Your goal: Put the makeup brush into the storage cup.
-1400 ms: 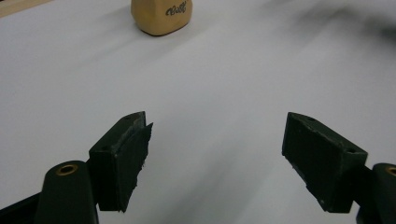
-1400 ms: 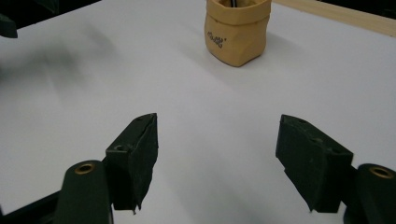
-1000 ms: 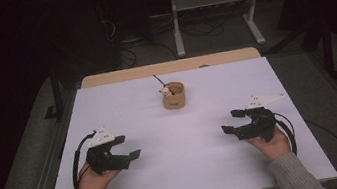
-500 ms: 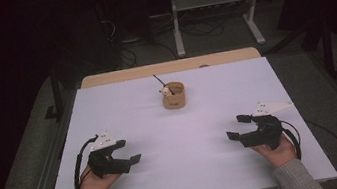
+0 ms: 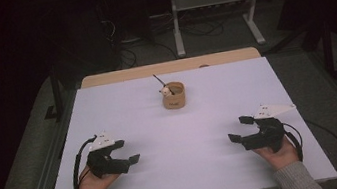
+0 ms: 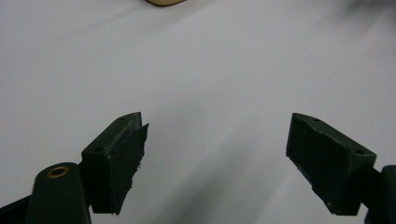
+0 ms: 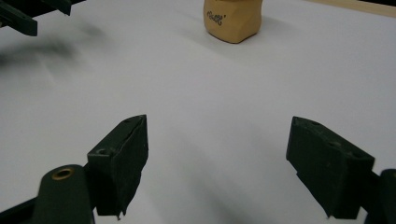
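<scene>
1. Tan paper cup [image 5: 174, 95] with a dark stick [image 5: 159, 80] and a white lump inside sits mid-tabletop toward the far edge, well apart from both grippers.
2. Left gripper [image 5: 125, 151]: fingers spread, nothing between. Right gripper [image 5: 240, 128]: fingers have just been opening, spread wide, nothing between.
3. Risk: cup looks light; a one-sided nudge could tip it or knock the stick out.
4. White tabletop [image 5: 266, 85], bare; dark room, cables and a metal stand [image 5: 213, 2] on the floor behind.
</scene>
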`<state>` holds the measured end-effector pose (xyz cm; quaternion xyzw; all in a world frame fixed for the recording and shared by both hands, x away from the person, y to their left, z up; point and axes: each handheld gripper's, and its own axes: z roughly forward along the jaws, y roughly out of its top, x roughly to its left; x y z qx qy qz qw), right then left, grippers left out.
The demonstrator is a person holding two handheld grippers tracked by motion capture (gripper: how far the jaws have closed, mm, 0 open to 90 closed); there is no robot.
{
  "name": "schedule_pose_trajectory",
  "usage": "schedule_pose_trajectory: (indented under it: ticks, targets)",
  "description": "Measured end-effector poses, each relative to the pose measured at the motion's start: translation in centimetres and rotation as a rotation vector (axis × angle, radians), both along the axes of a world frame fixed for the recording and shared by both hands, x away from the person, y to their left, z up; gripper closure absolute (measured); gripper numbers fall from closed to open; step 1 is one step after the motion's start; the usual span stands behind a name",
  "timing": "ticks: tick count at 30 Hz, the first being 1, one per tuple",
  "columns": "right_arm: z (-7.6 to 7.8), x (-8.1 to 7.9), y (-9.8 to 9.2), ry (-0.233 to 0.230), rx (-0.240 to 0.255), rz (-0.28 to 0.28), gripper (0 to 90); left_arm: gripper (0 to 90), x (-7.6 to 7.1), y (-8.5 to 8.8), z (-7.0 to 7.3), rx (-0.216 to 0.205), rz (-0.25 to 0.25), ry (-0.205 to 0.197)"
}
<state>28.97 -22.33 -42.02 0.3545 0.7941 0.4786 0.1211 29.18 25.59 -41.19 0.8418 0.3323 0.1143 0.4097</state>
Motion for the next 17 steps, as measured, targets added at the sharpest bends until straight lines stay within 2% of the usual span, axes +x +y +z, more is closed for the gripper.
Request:
schedule_pose_trajectory:
  ticks: [5,10,17]
  targets:
    - [-0.13,-0.06,0.23,0.001,-0.018,0.004,19.7,18.6,0.02,0.14,0.07,-0.002,0.002,-0.003]
    - [-0.36,-0.06,0.3,0.011,-0.03,0.003,20.3,19.0,-0.01,0.17,0.08,0.017,0.006,-0.006]
    - [-0.54,-0.24,-0.04,0.012,-0.016,-0.005,20.3,19.0,-0.06,0.22,0.19,0.018,0.004,-0.008]
